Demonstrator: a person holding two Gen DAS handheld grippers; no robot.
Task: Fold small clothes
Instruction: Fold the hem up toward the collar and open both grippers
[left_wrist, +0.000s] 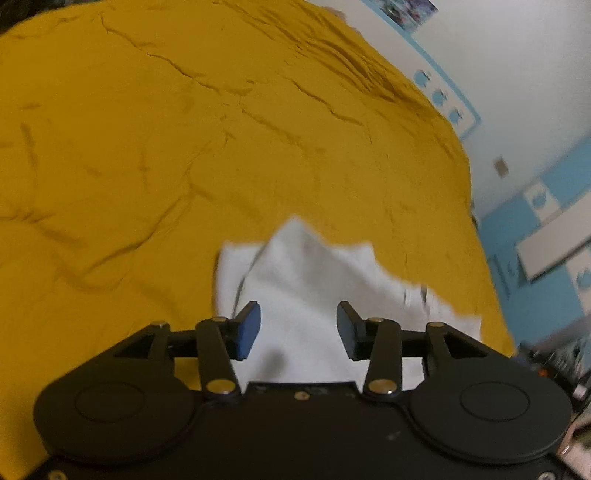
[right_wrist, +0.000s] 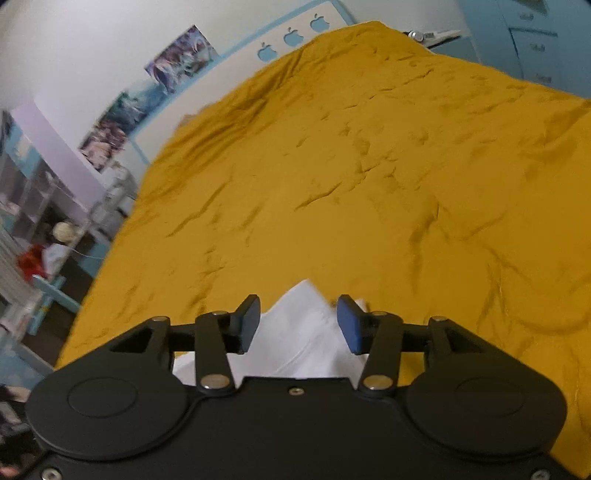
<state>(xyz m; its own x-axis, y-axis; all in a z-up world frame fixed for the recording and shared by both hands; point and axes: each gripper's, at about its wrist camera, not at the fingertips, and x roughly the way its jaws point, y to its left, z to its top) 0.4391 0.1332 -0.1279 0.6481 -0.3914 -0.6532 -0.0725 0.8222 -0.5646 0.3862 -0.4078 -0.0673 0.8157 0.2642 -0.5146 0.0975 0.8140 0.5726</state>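
The left gripper (left_wrist: 298, 328) hangs over a bed covered by a creased mustard-yellow sheet (left_wrist: 147, 147). Its blue-padded fingers (left_wrist: 248, 332) stand apart, pressing on nothing. A white garment (left_wrist: 306, 280) lies rumpled on the sheet beneath and ahead of them, near the bed's close edge; motion blur softens its outline. Beyond the bed, a white wall carries a blue strip with apple-shaped cutouts (left_wrist: 439, 96).

The right gripper (right_wrist: 298, 323) is likewise parted, its fingers (right_wrist: 349, 326) clear of the white garment (right_wrist: 303, 332), which peaks between and below them. To its left, open shelving (right_wrist: 48, 236) holds assorted items, too blurred to identify. Posters (right_wrist: 147, 92) line the wall. No writing is legible.
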